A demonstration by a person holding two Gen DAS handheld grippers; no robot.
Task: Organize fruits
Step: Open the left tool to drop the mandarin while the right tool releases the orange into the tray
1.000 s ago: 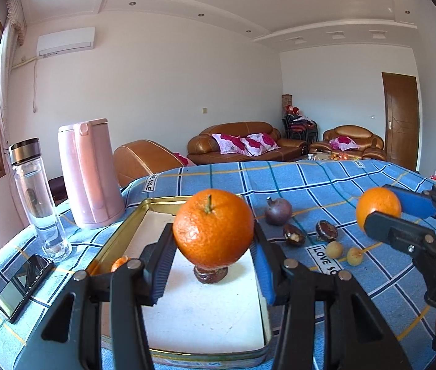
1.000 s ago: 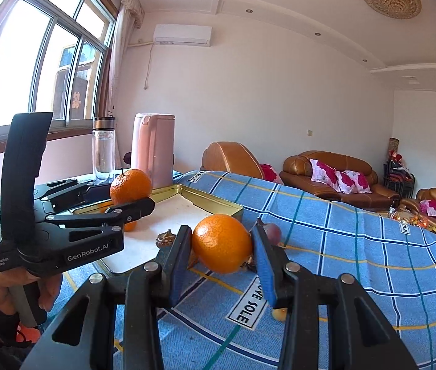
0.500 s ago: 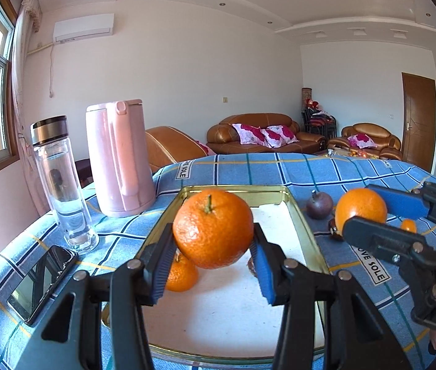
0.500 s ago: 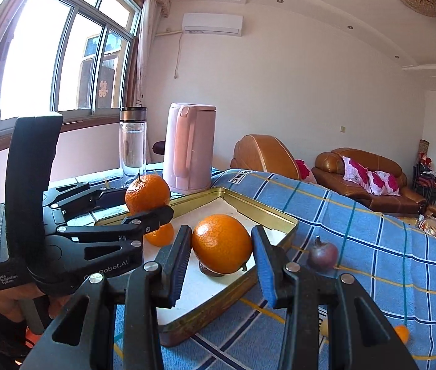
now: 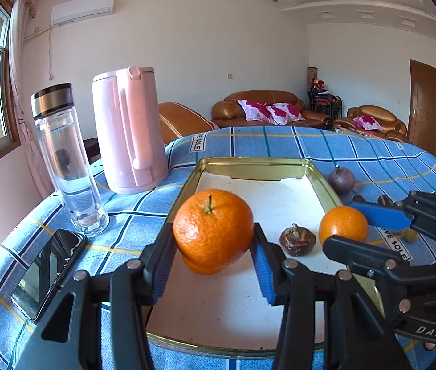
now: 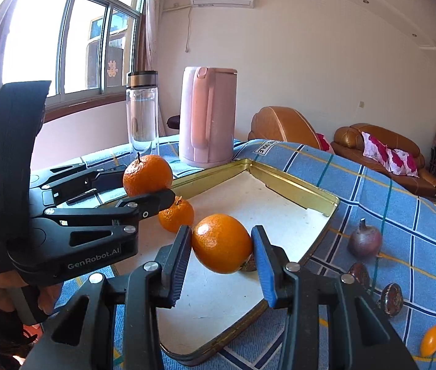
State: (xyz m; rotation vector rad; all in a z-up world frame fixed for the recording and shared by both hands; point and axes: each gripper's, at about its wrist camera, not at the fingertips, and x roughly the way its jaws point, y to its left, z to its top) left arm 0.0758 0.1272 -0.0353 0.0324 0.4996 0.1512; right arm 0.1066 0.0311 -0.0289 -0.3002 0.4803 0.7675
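Orange fruit is pinched in both tools above a gold-rimmed tray [image 5: 250, 163] — the stemmed orange [image 5: 213, 226] in the left gripper [image 5: 213, 265], a smoother orange [image 6: 221, 243] in the right gripper [image 6: 221, 260]. Placement appears under way; lowering and release are called for next. Beyond, a blue checked cloth [image 5: 279, 141], pink kettle [image 5: 128, 129] and brown sofas are seen.
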